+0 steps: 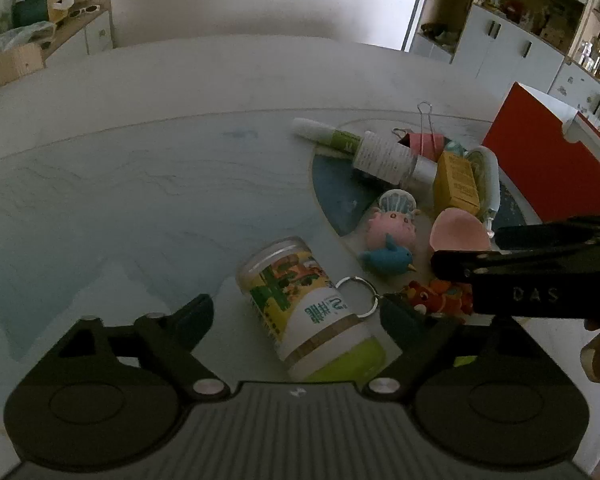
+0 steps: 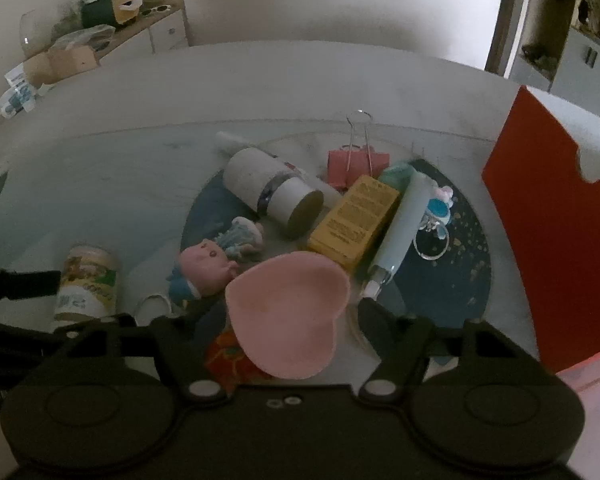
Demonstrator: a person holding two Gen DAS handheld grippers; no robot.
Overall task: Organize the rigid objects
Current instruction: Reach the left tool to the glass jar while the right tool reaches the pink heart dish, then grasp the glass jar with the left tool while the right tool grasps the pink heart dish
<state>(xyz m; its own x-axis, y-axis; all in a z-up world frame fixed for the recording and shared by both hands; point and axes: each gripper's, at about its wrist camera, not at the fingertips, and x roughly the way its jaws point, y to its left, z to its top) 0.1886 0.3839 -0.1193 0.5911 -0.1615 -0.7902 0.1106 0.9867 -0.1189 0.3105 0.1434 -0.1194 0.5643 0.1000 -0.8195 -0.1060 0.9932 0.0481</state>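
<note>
Nearest, my left gripper [image 1: 296,312] straddles a green-lidded printed can [image 1: 308,308] lying on the table [image 1: 140,184]; its fingers stand apart, clear of the can. My right gripper [image 2: 284,312] brackets a pink heart-shaped dish [image 2: 288,312]; whether the pads grip it I cannot tell. Beyond, on a round blue mat [image 2: 452,280], lie a pink doll [image 2: 208,264], yellow box [image 2: 354,222], white bottle [image 2: 272,192] and pink binder clip [image 2: 356,164]. A red box [image 2: 552,240] stands to the right.

A printed can with a green lid [image 1: 312,312] lies on its side at lower centre, a key ring [image 1: 356,296] beside it; right of it cluster a pink heart-shaped dish [image 2: 288,312], yellow box [image 2: 356,216], white bottle [image 2: 272,188] and pink binder clip [image 2: 356,164].
</note>
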